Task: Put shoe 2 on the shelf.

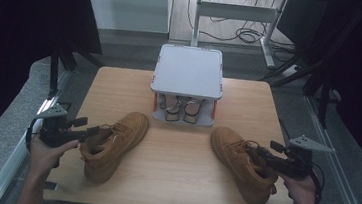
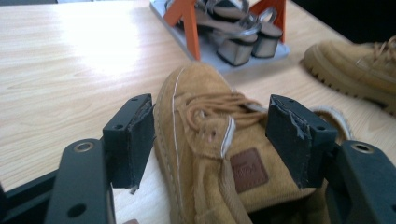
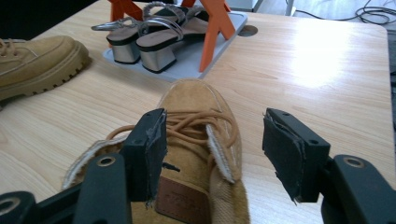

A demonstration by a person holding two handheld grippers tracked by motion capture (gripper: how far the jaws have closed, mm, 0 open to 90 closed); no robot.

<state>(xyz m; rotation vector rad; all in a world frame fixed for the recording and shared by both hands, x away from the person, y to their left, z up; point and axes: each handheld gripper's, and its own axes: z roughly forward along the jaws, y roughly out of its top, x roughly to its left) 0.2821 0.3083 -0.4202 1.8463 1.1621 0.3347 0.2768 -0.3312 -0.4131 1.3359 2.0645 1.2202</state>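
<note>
A: Boots, tan suede: left boot (image 1: 111, 144) and right boot (image 1: 243, 163) lie apart on the table (image 1: 176, 182), before the rack (image 1: 189, 72).
B: Grippers?
A: Left gripper (image 2: 210, 140) and right gripper (image 3: 210, 149) gape at the collars, holding nothing.
B: Probably hefty; soft collar, so pinch there.

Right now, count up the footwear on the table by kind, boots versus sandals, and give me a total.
Tan lace-up boots: 2, the left boot and the right boot
Silver block-heel sandals: 2, the left sandal and the right sandal, both on the lower shelf of the grey rack
Total: 4
</note>
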